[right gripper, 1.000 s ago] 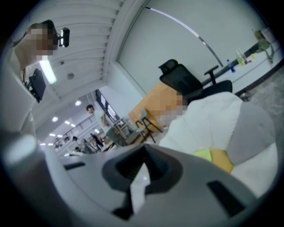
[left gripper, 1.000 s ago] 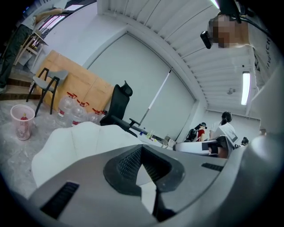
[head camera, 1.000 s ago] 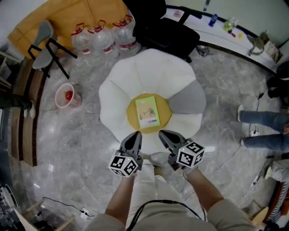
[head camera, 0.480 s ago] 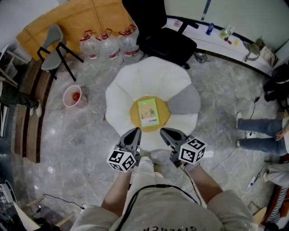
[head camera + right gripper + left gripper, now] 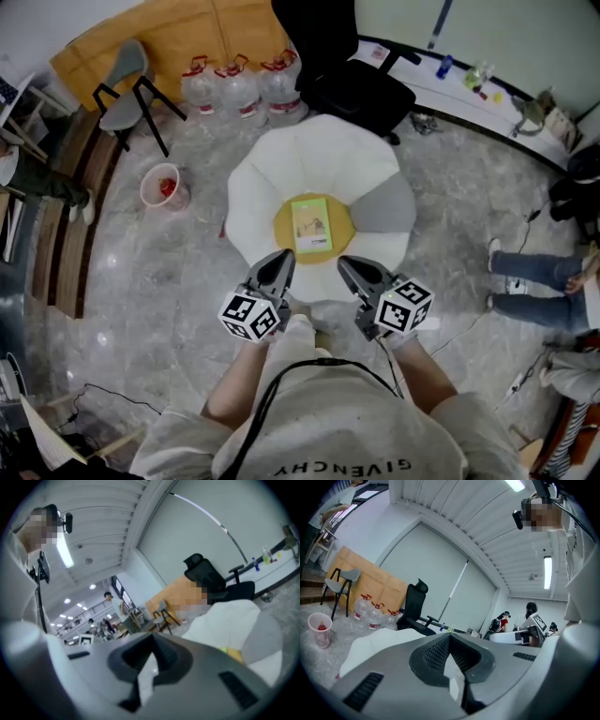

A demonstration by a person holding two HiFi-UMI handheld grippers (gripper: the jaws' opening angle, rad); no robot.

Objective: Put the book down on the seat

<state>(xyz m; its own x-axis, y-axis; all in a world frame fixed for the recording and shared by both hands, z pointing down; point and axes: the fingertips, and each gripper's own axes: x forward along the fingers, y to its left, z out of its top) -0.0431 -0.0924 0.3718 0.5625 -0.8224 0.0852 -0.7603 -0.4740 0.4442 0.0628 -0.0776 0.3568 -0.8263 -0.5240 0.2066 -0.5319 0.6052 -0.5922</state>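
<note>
Left claw (image 5: 279,259) and right claw (image 5: 347,266) are both closed and empty, and I see the book (image 5: 311,225) lying flat on the seat (image 5: 281,159) straight ahead between them, long axis pointing away from me, neither claw nearer.

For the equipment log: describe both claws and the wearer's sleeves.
The left claw and right claw are dark grey wedges tapering to a point, with ribbed black pads inside. Each carries a white cube printed with black square markers. Sleeves are short and beige; a black cable runs down the shirt.
</note>
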